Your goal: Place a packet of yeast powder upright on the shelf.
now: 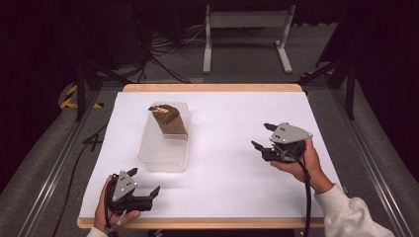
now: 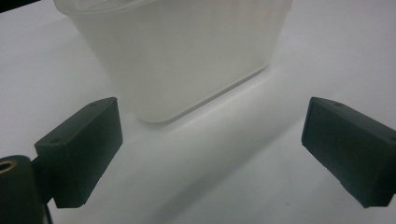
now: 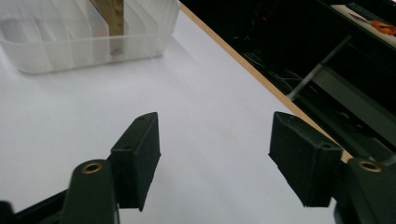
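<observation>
Clear ribbed plastic container (image 1: pixel 164 143) holding a brown paper-like piece (image 1: pixel 168 118) stands left of centre on the white bench (image 1: pixel 232 128). Left gripper (image 1: pixel 143 190), lower left, and right gripper (image 1: pixel 262 138), centre right, both show wide, empty jaws.

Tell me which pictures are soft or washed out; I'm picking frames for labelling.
High view: sharp enough, the white table bright against dark surroundings, the brown item in the clear container readable. Left gripper view: the container is close, hazy and nearly blends into the table; the left claw casts soft shadows. Right gripper view: the right claw is crisp, the background dim.
</observation>
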Available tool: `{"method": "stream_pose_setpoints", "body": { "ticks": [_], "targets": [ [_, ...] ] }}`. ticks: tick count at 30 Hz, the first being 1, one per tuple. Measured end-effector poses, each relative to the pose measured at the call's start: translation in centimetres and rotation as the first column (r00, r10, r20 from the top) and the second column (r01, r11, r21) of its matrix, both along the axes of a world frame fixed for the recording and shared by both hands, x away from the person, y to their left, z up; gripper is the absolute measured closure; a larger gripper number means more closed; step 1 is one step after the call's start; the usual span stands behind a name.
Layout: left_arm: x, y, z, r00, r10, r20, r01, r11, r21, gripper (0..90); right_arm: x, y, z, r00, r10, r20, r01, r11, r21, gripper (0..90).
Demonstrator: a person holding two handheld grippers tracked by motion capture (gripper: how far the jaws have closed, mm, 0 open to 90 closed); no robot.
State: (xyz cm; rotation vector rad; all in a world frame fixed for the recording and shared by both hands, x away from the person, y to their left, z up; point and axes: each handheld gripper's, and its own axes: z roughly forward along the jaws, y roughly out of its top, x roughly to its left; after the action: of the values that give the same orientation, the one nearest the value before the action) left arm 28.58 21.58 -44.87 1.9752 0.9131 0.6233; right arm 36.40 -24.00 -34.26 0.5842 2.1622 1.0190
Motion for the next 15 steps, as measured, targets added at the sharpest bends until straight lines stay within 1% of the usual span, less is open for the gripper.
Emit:
{"method": "stream_pose_setpoints", "body": {
  "ticks": [2, 3, 5, 7, 9, 10, 12, 15],
  "targets": [
    [0.0, 0.0, 0.0, 1.0000, -0.002, 0.000, 0.002, 1.0000, 0.006, 6.1, -0.3, -0.6, -0.4, 1.0000, -0.006, 0.003, 0.006, 1.000, 0.011, 27.8],
    [0.0, 0.0, 0.0, 1.0000, -0.002, 0.000, 0.002, 1.0000, 0.006, 6.1, -0.6, -1.1, -0.8, 0.9998, -0.022, 0.004, 0.021, 1.000, 0.016, 25.5],
    [0.0, 0.0, 0.0, 1.0000, -0.001, 0.003, 0.001, 1.0000, 0.005, 6.1, -0.8, -1.6, -1.1, 0.9996, -0.026, -0.011, 0.026, 0.999, 0.031, 22.8],
    [0.0, 0.0, -0.1, 1.0000, 0.000, 0.000, 0.000, 1.0000, 0.006, 6.1, -1.0, -2.2, -1.5, 0.9988, -0.040, -0.028, 0.042, 0.997, 0.061, 20.5],
    [0.0, 0.0, 0.0, 1.0000, 0.000, 0.000, 0.000, 1.0000, 0.006, 6.1, -1.3, -3.1, -2.0, 0.9977, -0.032, -0.059, 0.038, 0.993, 0.107, 18.0],
    [0.0, 0.0, -0.1, 1.0000, -0.001, 0.000, 0.001, 1.0000, 0.006, 6.1, -1.6, -3.5, -2.3, 0.9974, -0.041, -0.060, 0.047, 0.993, 0.109, 16.9],
    [0.0, 0.0, 0.0, 1.0000, -0.002, 0.000, 0.002, 1.0000, 0.009, 6.1, -2.0, -4.2, -2.8, 0.9974, -0.056, -0.045, 0.060, 0.994, 0.096, 15.4],
    [0.0, 0.0, -0.1, 1.0000, -0.003, 0.001, 0.003, 1.0000, 0.007, 6.1, -2.5, -5.2, -3.5, 0.9967, -0.063, -0.051, 0.068, 0.991, 0.111, 14.6]
  ]
}}
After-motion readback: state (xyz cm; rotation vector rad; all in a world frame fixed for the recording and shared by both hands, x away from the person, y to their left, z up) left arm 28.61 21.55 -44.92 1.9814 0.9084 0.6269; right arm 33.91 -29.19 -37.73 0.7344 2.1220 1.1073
